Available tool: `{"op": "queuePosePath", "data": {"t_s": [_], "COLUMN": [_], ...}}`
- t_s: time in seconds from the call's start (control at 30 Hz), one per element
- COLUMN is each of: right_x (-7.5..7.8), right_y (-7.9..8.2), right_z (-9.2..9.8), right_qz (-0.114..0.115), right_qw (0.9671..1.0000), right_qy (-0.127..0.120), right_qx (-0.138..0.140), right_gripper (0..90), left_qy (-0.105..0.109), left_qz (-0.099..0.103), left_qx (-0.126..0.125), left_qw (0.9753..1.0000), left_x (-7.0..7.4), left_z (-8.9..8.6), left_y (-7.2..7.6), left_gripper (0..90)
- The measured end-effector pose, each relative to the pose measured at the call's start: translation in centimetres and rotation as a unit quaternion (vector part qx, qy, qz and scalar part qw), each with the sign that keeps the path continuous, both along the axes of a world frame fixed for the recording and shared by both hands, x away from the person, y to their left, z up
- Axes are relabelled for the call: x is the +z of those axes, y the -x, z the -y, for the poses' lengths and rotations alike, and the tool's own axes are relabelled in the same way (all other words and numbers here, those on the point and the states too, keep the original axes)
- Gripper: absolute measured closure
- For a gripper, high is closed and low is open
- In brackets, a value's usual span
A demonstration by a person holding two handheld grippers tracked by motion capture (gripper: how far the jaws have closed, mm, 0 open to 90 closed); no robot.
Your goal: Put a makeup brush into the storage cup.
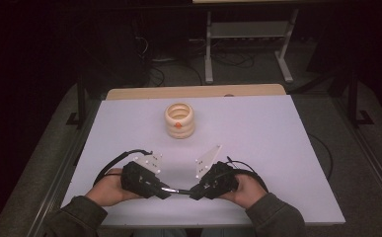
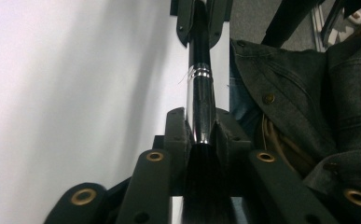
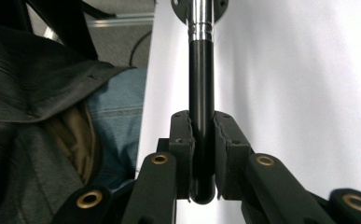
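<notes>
A slim pen-like rod, one half shiny silver and the other black, is held level between both grippers just above the white table near its front edge. My left gripper is shut on the silver end, seen in the left gripper view with my left gripper clamped around it. My right gripper is shut on the black end, where my right gripper pinches it. The two grippers face each other, tips a short way apart.
A stack of pale wooden rings with an orange piece at its front stands at the middle back of the table. A wooden strip borders the far edge. The person's jacket and jeans lie close behind the front edge.
</notes>
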State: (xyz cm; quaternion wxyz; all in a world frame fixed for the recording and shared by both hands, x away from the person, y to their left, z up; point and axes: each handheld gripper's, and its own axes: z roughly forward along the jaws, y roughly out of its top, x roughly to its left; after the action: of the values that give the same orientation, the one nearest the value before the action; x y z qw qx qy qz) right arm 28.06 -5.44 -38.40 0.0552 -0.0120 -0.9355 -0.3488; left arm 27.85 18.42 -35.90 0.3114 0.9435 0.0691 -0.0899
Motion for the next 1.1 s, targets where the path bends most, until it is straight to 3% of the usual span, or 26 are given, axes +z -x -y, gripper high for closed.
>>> {"op": "queuePosePath", "data": {"t_s": [0.2,0.33,0.47,0.53,0.6,0.7,0.83,0.9,1.0,1.1], "right_x": [-0.1,0.1,-0.3,-0.3,-0.3,-0.3,-0.2,0.0,0.1,-0.1], "right_y": [-0.2,0.0,0.4,0.4,0.4,0.0,-0.7,-0.8,-0.9,-1.0], "right_z": [-0.7,-1.2,-1.6,-1.4,-0.9,0.2,1.6,1.7,0.9,0.2], "right_qz": [-0.003,-0.006,0.003,0.004,0.006,-0.004,-0.024,-0.035,-0.049,-0.041], "right_qw": [0.9997,0.9993,0.9992,0.9996,0.9998,0.9993,0.9958,0.9929,0.9901,0.9906], "right_qy": [0.022,0.036,0.039,0.029,0.019,-0.006,-0.047,-0.067,-0.084,-0.082], "right_qx": [-0.010,-0.009,0.007,0.003,-0.010,-0.035,-0.075,-0.092,-0.102,-0.101], "right_gripper": [68.6,75.9,78.6,78.9,78.9,78.9,78.9,78.9,78.9,78.8], "left_qy": [-0.030,-0.033,-0.011,0.007,0.032,0.056,0.084,0.092,0.088,0.100], "left_qz": [0.005,0.012,0.014,0.008,-0.005,-0.015,-0.021,-0.017,-0.003,0.003], "left_qx": [-0.004,-0.007,0.001,0.020,0.046,0.070,0.099,0.100,0.117,0.125], "left_qw": [0.9995,0.9993,0.9999,0.9997,0.9984,0.9958,0.9914,0.9905,0.9892,0.9871], "left_x": [-0.2,-0.1,-0.3,-0.4,-0.5,-0.6,-0.6,-0.5,-0.2,0.1], "left_z": [0.2,0.2,-0.1,-0.6,-1.4,-2.6,-3.1,-2.9,-1.9,-1.3], "left_y": [0.4,0.4,0.5,0.4,0.1,-0.2,-0.6,-0.7,-0.7,-0.8], "left_gripper": [78.5,78.5,77.8,72.6,62.4,57.2,57.7,58.0,61.1,64.9]}}
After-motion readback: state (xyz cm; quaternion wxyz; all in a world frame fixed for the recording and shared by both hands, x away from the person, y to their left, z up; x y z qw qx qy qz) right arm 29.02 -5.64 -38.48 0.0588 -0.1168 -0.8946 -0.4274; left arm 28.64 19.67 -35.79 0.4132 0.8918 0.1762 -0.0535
